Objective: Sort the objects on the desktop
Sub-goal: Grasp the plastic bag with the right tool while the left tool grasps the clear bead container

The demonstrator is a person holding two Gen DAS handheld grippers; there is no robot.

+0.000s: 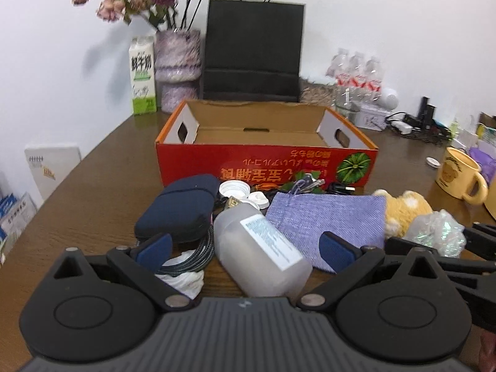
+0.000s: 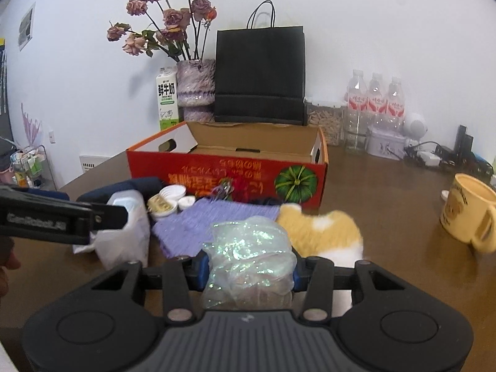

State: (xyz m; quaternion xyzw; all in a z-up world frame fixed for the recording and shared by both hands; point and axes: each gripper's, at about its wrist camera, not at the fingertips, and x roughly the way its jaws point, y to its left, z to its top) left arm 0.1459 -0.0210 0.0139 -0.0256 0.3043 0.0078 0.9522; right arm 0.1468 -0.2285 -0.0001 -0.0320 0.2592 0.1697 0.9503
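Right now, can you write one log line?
left gripper: open over frosted bottle | right gripper: shut on glittery bag | red box: empty

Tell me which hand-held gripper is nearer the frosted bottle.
Left. The left hand-held gripper is open with the frosted bottle lying between its fingers. The right hand-held gripper is off to the bottle's right, shut on the glittery bag.

Low, side-by-side views (box (image 1: pixel 266 158) shared)

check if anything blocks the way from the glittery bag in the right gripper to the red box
The right gripper holds the glittery bag. The purple pouch lies between it and the red box, low enough to pass over.
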